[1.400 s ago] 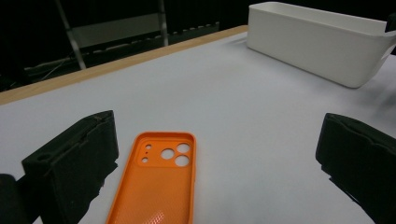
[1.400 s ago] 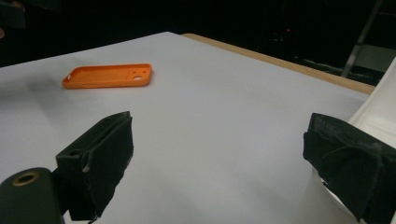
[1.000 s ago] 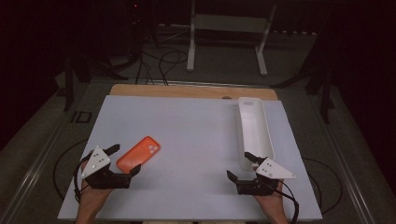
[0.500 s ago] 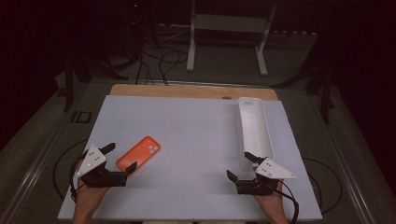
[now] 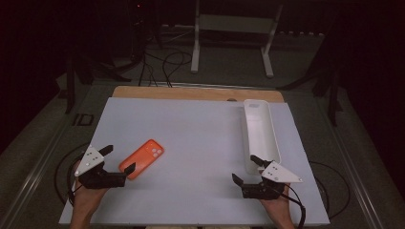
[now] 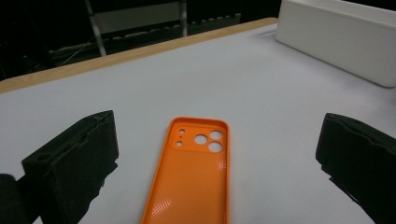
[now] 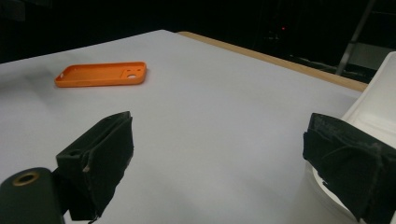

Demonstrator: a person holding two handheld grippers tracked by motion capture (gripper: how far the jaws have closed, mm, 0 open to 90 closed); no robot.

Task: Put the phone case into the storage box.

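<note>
Since a second ago the left gripper [image 5: 116, 159] has drawn back toward the person and off the orange phone case [image 5: 142, 158], which was then under its jaw tips and now lies just ahead of them; the case itself has not shifted, and the right gripper [image 5: 243, 168] has stayed where it was. Counted from largest to smallest: one table [image 5: 191, 143] with a pale grey top, one long white tray [image 5: 260, 136], two grippers, one phone case. The tray stands at the right side of the table, its long axis running away from the person, with the right gripper just beside its near end. The case lies flat at the left front of the table, hollow side up, its long axis slanting from near-left to far-right, the camera cut-outs at the far end. In the left gripper view the case [image 6: 196, 172] sits between the widely parted jaws; the right gripper's jaws also stand wide apart, holding nothing.
</note>
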